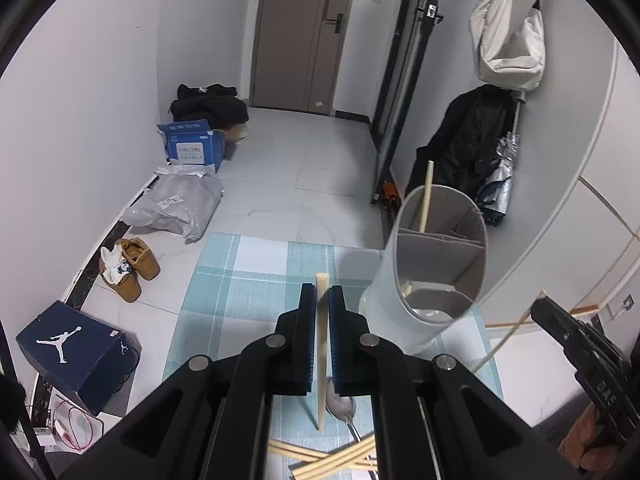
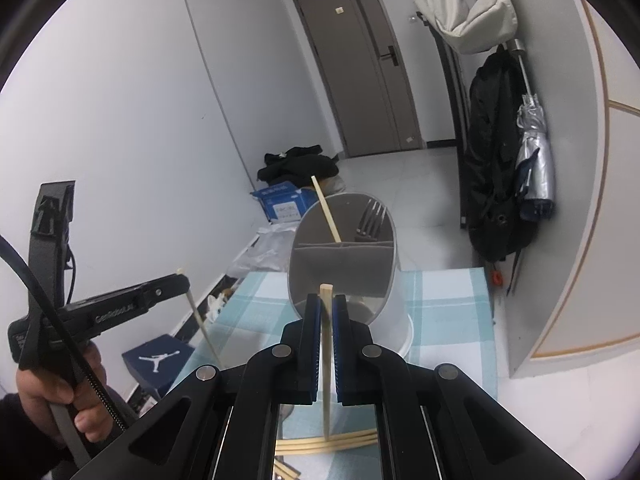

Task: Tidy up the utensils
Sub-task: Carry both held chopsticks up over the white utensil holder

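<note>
- Chopsticks are the matter here: the left gripper (image 1: 319,300) is closed on one chopstick (image 1: 320,352), and the right gripper (image 2: 327,312) is closed on a second chopstick (image 2: 327,360); both sticks stand nearly upright.
- More loose chopsticks (image 1: 324,458) lie crossed on the checked cloth (image 1: 248,276), beside a spoon (image 1: 340,404).
- One stick (image 2: 326,210) and a fork (image 2: 372,216) already stand in the divided holder (image 2: 344,264), which seems to stand just ahead on the cloth.
- A chopstick is light, stiff, thin and probably smooth, so it can turn between the pads; a hold near the middle is best.
</note>
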Motion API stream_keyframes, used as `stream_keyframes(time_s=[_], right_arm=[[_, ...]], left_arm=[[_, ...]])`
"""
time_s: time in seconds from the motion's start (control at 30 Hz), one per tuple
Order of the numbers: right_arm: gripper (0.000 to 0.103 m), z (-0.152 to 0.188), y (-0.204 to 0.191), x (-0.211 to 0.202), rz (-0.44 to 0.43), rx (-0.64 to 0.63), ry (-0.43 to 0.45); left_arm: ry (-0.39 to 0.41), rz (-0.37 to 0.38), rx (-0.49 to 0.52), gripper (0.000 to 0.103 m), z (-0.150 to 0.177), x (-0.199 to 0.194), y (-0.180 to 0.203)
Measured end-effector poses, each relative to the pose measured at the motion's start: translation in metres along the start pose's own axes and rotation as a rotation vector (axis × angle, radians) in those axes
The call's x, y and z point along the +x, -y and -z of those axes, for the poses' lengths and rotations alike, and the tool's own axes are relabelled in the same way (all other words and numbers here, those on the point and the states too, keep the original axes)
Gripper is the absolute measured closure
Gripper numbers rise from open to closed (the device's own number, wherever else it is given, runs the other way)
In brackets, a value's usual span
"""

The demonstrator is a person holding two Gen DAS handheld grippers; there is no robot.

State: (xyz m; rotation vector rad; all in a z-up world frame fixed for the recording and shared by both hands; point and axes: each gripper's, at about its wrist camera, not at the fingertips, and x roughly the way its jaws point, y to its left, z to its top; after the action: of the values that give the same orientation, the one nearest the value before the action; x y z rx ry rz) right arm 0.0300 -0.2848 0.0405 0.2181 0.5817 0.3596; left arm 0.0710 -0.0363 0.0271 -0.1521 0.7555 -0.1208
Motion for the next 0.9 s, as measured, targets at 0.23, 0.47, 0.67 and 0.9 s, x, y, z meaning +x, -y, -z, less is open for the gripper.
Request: stream_keyframes(time_s=[0.23, 0.47, 0.67, 0.9], right_arm=[[0.098, 0.004, -0.002, -0.003, 0.022, 0.002, -0.013], [0.098, 0.001, -0.008, -0.016, 0.019, 0.006, 0.014], [0.098, -0.014, -0.013, -0.033, 0.004, 0.005, 0.062], [0.098, -0.043, -0.016, -0.047, -0.011, -0.017, 0.109]], left_arm=[[0.024, 0.026, 0.005, 0.1, 0.005, -0.018, 0.001], [0.047, 0.066, -0.003, 0.1, 0.001, -0.038, 0.005], [0.084, 0.146, 0.013, 0.1, -0.014, -0.058, 0.016], [0.121, 0.207, -0.001, 0.1, -0.04, -0.07, 0.025]])
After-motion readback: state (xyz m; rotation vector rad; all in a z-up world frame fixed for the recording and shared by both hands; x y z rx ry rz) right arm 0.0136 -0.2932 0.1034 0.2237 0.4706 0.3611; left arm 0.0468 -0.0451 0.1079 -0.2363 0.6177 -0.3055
